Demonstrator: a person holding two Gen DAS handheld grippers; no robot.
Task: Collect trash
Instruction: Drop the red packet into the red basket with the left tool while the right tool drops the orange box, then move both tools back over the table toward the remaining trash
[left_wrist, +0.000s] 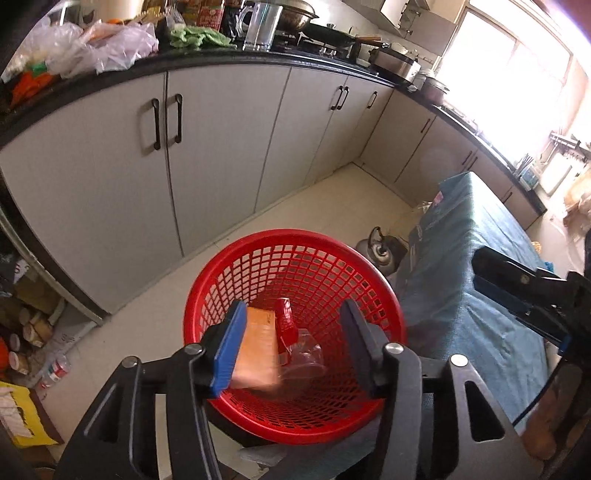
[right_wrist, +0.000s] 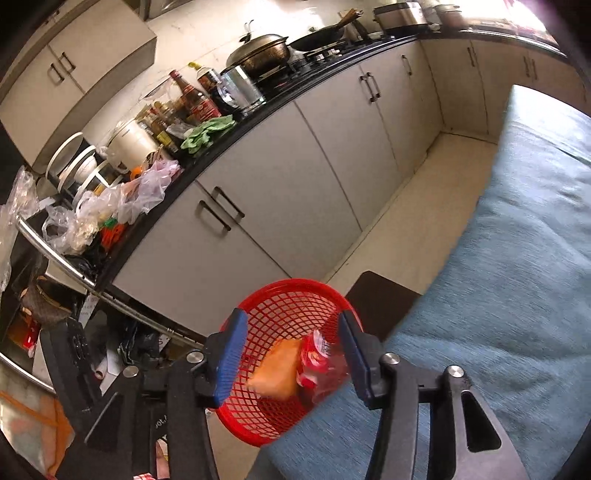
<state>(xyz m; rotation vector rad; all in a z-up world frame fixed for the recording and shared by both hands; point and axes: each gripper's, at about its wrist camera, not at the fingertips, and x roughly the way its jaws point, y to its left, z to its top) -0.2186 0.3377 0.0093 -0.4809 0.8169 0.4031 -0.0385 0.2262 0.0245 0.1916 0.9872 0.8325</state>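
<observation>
A red mesh basket (left_wrist: 295, 258) (right_wrist: 280, 299) stands beside the blue-covered table. Over its mouth my left gripper (left_wrist: 294, 310) is open. A blurred orange packet (left_wrist: 258, 343) lies against its left pad, and the right pad stands well apart from it. Deeper in the basket are a red wrapper (left_wrist: 286, 321) and clear plastic (left_wrist: 306, 350). My right gripper (right_wrist: 291, 315) is open above the same basket; the orange packet (right_wrist: 277, 369) and the red wrapper (right_wrist: 314, 354) show blurred between its fingers, touching neither pad. The right gripper's fingers (left_wrist: 517, 291) reach in from the right in the left wrist view.
White cabinets under a black counter (left_wrist: 221, 62) run behind the basket, loaded with plastic bags (left_wrist: 103, 48), bottles and pans. A blue cloth covers the table (left_wrist: 472, 258) (right_wrist: 517, 258) at the right. A kettle (left_wrist: 376, 247) sits on the floor. Clutter fills the shelves (left_wrist: 26, 325) at the left.
</observation>
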